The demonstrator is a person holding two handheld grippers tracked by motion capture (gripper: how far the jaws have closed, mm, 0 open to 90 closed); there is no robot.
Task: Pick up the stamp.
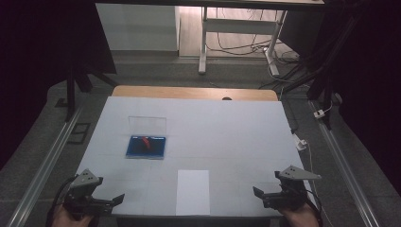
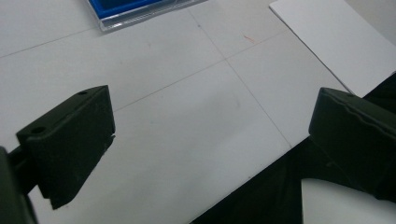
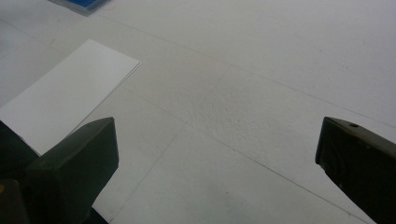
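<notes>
A shallow blue case (image 1: pixel 146 145) lies on the left half of the white table top (image 1: pixel 236 137), its clear lid (image 1: pixel 147 125) standing up behind it. Something small and red lies inside. A white sheet of paper (image 1: pixel 193 191) lies at the front middle. My left gripper (image 1: pixel 111 201) rests at the front left corner, open, with nothing between its jaws. My right gripper (image 1: pixel 262 196) sits at the front right, also open with nothing between its jaws. In the left gripper view the gripper (image 2: pixel 210 135) looks at the case (image 2: pixel 135 7) and the paper (image 2: pixel 336 42). In the right gripper view the gripper (image 3: pixel 217 154) has the paper (image 3: pixel 65 98) at its left.
A strip of bare wood (image 1: pixel 194 92) shows along the table's far edge. Metal rails (image 1: pixel 42 170) run along the floor on both sides. Beyond the table stand a white desk frame (image 1: pixel 236 28) and loose cables.
</notes>
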